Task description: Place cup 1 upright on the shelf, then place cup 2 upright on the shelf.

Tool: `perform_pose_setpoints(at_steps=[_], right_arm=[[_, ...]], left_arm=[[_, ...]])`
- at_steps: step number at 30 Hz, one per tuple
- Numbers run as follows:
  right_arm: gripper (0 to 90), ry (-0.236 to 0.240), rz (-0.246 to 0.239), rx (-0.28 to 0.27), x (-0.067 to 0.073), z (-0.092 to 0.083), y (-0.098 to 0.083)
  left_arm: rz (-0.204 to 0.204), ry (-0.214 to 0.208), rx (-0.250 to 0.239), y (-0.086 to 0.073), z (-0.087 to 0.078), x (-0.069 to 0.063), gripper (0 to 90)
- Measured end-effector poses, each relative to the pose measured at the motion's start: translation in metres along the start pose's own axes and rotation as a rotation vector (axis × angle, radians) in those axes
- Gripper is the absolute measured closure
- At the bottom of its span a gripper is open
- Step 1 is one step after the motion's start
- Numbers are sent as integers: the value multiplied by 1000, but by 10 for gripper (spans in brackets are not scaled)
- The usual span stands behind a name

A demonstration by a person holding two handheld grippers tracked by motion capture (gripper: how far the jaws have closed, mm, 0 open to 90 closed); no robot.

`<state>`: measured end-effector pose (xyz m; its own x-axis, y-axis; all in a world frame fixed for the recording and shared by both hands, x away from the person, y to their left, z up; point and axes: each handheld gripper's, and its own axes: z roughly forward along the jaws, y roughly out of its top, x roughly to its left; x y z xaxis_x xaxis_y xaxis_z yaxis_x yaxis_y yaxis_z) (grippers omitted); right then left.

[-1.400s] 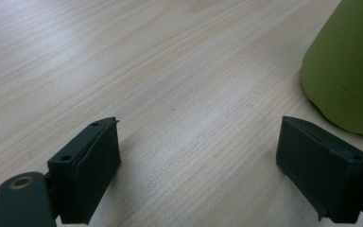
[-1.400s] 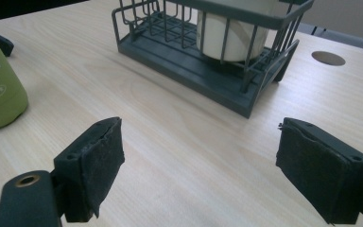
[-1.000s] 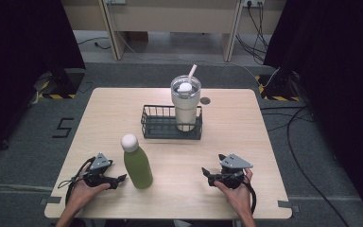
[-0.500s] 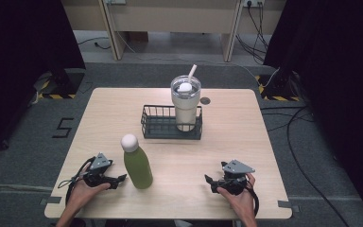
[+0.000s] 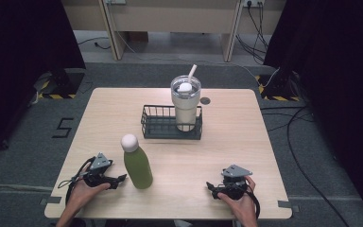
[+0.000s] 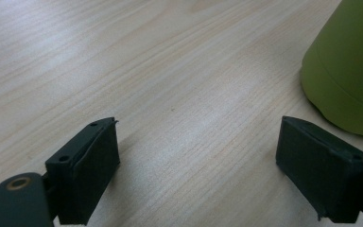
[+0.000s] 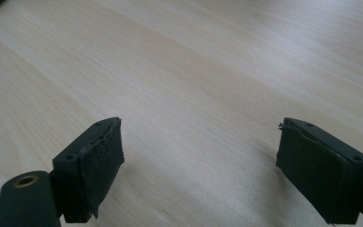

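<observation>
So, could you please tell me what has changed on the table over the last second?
The right gripper slid slightly rightward and toward the near edge of the table, jaws open and empty. Nothing was grasped or released. The left gripper, green bottle, tumbler and wire basket stayed put.

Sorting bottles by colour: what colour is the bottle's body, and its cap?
The bottle has an olive-green body with a white rounded cap; the high view shows it best.

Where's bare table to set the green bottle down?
Free: the stretch between the green bottle and right gripper, and the right side beside the wire basket. Crowded: the middle back, where the tumbler stands in the basket.
</observation>
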<state>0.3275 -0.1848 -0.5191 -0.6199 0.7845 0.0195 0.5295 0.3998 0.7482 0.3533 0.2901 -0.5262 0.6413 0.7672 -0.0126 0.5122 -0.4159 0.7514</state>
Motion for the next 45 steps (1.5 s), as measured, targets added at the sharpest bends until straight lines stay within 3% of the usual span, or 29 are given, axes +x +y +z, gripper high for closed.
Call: perform_pose_setpoints(at_steps=[7,12,28,41,45], right_arm=[[119,-36,-9,40,5,1,-1],[69,-34,-7,52,5,2,-1],[60,-33,-7,54,5,3,-1],[57,-31,-8,55,5,3,-1],[53,-30,-5,56,5,3,-1]], left_arm=[[0,0,-2,0,0,0,132],[1,3,-2,0,0,0,135],[10,-12,-7,-1,-1,-1,151],[-2,-29,-57,-6,-10,-1,155],[-17,-48,-99,-11,-17,-6,155]])
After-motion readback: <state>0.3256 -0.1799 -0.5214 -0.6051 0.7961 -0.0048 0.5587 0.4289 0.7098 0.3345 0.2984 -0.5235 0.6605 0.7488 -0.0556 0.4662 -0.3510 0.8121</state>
